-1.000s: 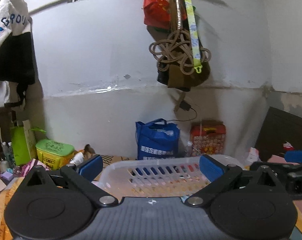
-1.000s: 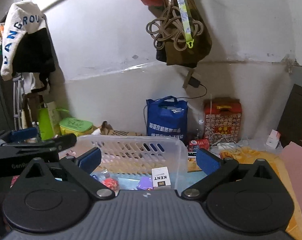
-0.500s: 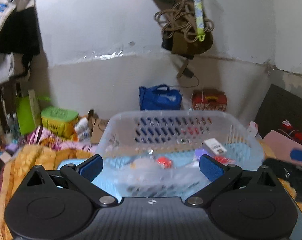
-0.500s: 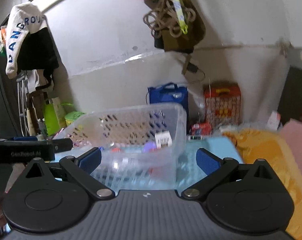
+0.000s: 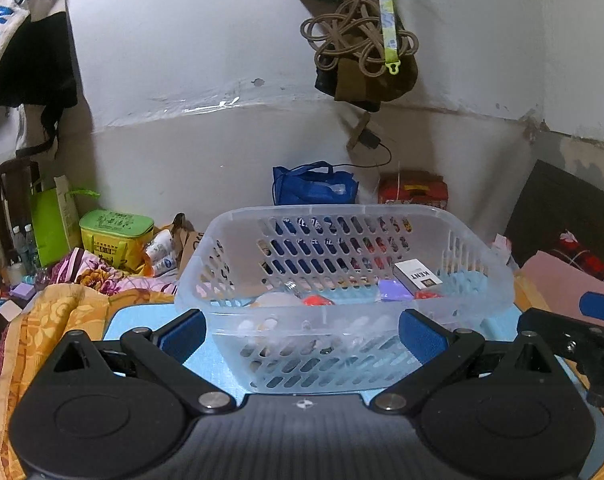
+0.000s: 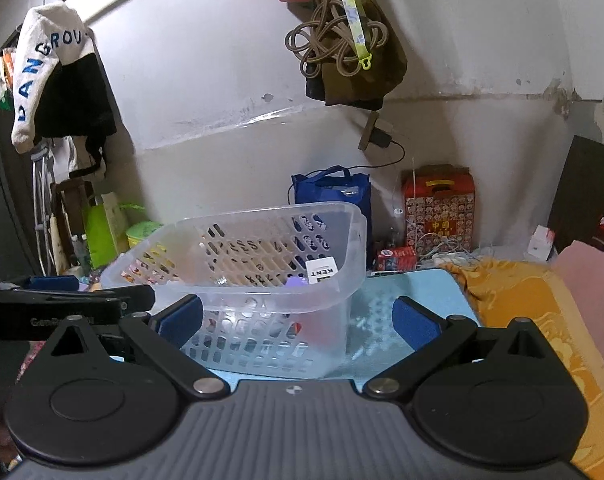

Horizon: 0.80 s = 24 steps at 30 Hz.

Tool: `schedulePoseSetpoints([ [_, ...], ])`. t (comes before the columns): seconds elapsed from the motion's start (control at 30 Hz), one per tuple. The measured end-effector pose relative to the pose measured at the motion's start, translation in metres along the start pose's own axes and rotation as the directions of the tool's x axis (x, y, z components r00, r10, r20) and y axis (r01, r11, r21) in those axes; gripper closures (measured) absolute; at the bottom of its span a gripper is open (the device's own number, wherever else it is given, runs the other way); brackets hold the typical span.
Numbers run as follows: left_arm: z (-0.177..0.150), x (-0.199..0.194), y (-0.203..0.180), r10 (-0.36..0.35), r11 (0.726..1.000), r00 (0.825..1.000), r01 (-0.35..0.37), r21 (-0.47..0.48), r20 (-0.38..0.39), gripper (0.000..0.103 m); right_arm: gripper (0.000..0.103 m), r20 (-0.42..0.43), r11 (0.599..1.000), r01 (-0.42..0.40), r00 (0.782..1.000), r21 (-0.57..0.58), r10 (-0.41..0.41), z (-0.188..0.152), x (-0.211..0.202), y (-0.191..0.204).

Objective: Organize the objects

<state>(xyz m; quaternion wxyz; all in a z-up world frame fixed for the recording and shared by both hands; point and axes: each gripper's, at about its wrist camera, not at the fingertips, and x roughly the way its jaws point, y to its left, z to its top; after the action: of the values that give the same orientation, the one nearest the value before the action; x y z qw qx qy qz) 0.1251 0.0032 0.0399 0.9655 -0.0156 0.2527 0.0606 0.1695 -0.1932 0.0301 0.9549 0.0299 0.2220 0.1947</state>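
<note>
- The clear, slotted plastic basket fills the middle of my left view and the centre-left of my right view, resting on a light blue mat over an orange patterned blanket.
- My left gripper has its blue-padded fingers spread wide, empty, just before the basket's near wall.
- My right gripper is likewise wide and empty, at the basket's near right corner.
- Inside the basket, toward the right: a white KENT carton, a purple block touching it, and a small red object.
</note>
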Motion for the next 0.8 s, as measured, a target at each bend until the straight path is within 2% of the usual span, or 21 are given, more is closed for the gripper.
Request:
schedulePoseSetpoints([
  [0.43,-0.002,-0.002,0.004,0.005,1.000,1.000,-0.005,0.010,0.008,0.000,0.000,0.004,0.999,0.030,1.000,-0.028,-0.030,-0.005,0.004,0.008],
  [0.8,-0.002,-0.003,0.008,-0.001,1.000,1.000,0.001,0.003,0.010,0.000,0.000,0.003,0.999,0.024,1.000,-0.045,-0.024,-0.003,0.005,0.014],
])
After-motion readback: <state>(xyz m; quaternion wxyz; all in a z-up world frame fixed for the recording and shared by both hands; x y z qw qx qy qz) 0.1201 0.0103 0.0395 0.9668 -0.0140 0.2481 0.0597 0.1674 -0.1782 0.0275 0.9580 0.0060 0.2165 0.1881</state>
